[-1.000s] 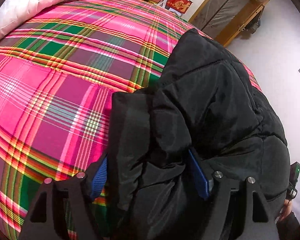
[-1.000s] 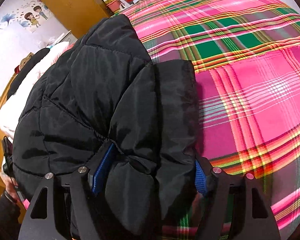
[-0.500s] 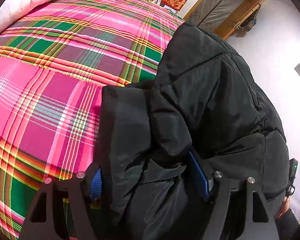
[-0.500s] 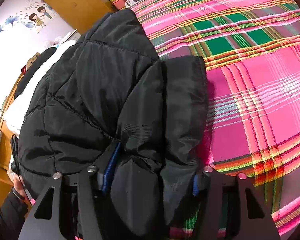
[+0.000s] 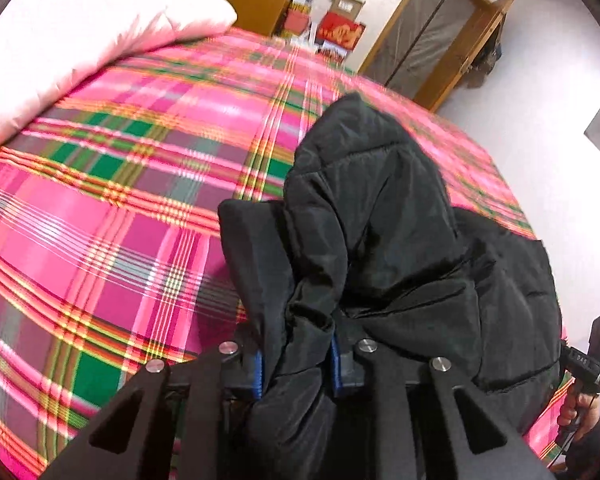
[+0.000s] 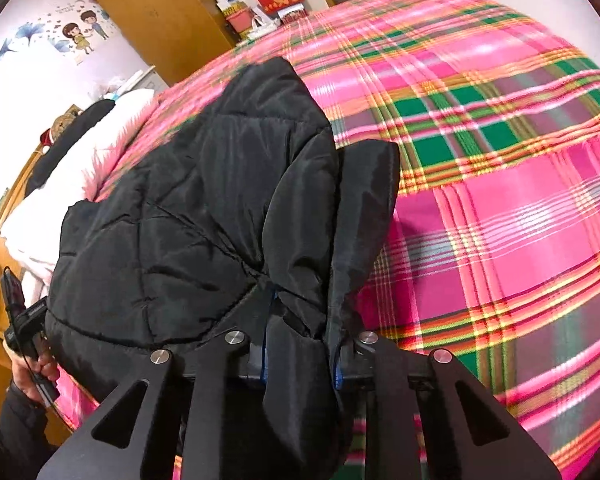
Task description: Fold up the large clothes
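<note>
Both grippers have clamped onto the black puffer jacket [image 5: 380, 240] and begun lifting its near edge off the plaid bedspread [image 5: 100, 220]. On the left, the left gripper [image 5: 296, 360] is closing, fabric bunched tightly between its blue pads. On the right, the right gripper [image 6: 300, 360] is closing likewise on a padded fold. The jacket's far part lies on the bed; the fold-over looks ready to start.
</note>
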A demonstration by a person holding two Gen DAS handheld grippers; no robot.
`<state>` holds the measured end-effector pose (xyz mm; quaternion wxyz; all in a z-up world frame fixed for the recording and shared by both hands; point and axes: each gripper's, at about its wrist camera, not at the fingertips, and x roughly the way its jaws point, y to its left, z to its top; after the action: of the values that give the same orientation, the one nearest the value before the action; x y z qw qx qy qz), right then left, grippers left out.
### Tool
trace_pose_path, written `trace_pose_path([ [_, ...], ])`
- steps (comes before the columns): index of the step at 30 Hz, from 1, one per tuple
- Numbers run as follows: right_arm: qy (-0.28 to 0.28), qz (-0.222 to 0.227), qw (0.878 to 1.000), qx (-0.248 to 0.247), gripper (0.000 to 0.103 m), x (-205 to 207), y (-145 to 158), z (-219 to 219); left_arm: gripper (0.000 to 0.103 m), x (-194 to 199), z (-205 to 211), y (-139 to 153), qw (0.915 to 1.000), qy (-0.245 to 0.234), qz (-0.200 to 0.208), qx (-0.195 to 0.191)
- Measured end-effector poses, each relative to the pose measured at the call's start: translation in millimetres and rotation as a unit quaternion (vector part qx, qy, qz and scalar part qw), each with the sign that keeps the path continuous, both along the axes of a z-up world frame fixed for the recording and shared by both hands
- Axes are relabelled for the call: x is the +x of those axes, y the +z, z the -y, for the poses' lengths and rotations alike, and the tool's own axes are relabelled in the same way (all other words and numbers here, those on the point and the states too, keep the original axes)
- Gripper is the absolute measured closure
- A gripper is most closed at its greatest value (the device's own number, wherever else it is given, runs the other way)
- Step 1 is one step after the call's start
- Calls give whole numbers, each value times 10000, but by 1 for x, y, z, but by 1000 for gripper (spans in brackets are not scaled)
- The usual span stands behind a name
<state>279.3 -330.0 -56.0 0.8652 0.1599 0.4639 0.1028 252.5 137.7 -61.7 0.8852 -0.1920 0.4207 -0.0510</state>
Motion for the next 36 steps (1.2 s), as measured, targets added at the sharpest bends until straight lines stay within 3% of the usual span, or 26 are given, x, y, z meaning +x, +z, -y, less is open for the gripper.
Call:
trace_pose_path([
  [7,95,296,9995,35,84,-22,39,1,81,-22,-2,35,9996,-55,259,9],
  [14,124,475,9987,129,85,-31,58,-5,81,-33,-5,73,9983,-120,563,85],
  [23,288,774,9960,332,85,-15,83,-38,81,-35,-39,110,9961,-1,860,187],
  [30,464,834,9941,522,85,14,81,-84,81,-26,-86,122,9942,202,981,382],
  [36,567,702,9944,542,84,42,60,-128,81,-8,-130,105,9938,352,914,528],
])
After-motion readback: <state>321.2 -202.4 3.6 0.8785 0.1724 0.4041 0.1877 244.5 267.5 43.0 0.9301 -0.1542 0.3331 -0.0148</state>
